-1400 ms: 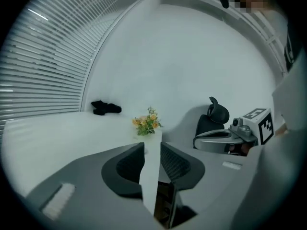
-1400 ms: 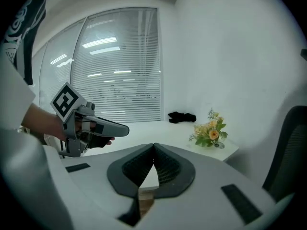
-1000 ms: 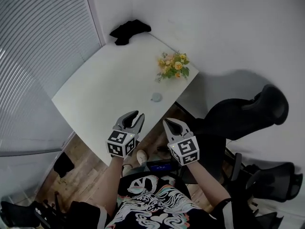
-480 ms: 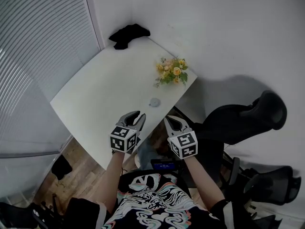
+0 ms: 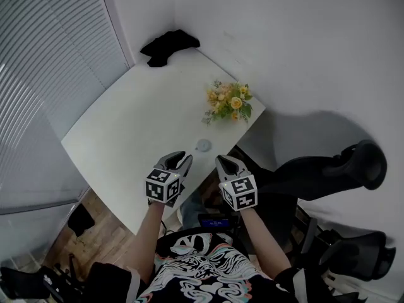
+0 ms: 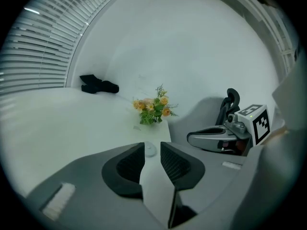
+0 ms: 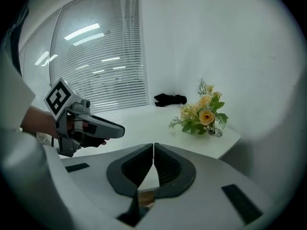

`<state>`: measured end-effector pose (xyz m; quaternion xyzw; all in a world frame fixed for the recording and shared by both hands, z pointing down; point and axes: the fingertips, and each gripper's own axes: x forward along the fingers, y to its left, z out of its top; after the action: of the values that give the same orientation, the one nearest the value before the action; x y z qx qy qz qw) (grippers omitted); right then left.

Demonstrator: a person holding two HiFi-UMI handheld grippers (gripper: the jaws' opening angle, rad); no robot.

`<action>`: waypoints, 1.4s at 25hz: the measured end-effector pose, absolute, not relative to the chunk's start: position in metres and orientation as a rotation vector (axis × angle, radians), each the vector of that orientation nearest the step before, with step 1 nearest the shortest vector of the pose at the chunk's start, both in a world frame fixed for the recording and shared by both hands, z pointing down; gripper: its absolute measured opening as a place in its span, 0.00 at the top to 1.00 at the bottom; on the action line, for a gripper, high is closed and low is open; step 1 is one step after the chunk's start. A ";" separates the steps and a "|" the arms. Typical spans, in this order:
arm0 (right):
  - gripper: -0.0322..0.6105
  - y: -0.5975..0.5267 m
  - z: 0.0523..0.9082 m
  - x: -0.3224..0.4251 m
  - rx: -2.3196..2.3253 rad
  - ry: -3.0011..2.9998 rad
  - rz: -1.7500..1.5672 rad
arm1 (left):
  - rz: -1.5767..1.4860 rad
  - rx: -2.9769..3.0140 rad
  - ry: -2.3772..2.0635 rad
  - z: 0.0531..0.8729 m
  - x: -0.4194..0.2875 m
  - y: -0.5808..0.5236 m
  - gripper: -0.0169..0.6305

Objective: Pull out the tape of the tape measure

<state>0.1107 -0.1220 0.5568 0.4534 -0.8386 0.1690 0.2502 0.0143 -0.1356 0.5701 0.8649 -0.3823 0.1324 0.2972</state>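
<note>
Head view: looks steeply down on a white rectangular table (image 5: 126,131) across the centre and left of the frame. Finds the small round pale tape measure (image 5: 203,145) lying flat near the table's lower right edge, below a bunch of yellow and orange flowers (image 5: 227,101) and well apart from a crumpled black cloth (image 5: 169,45) at the top corner. Places the left gripper (image 5: 181,158) at lower centre, just below and left of the tape measure and apart from it. Places the right gripper (image 5: 222,161) near it on the right, at the table's edge. Sets a black office chair (image 5: 328,163) at right and grey slatted blinds (image 5: 44,74) at left.

Left gripper view: shows the jaws a moderate gap apart with nothing gripped. Frames the tape measure (image 6: 150,150) beyond the tips, seen through that gap, on the tabletop. Catches the right gripper at centre right.

Right gripper view: shows the jaws pressed together and empty. Catches the left gripper at left, the flowers at right and the cloth at centre.
</note>
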 end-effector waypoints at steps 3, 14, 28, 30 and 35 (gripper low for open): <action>0.93 -0.130 0.570 0.112 1.206 -2.276 0.482 | 0.387 2.284 -1.002 0.583 0.016 -0.144 0.82; 0.88 -0.148 0.599 0.100 1.055 -2.291 0.488 | 0.567 2.321 -0.924 0.614 0.029 -0.156 0.83; 0.78 -0.170 0.627 0.093 0.923 -2.266 0.463 | 0.795 2.394 -0.801 0.636 0.048 -0.165 0.85; 0.77 -0.172 0.630 0.091 0.906 -2.266 0.465 | 0.832 2.410 -0.781 0.637 0.051 -0.166 0.87; 0.76 -0.174 0.633 0.089 0.866 -2.269 0.454 | 0.913 2.454 -0.721 0.640 0.058 -0.166 0.87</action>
<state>0.0892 -0.1738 0.6330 0.3311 -0.8672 0.1733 0.3292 0.0584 -0.1661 0.6402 0.8832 -0.2596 0.3286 0.2110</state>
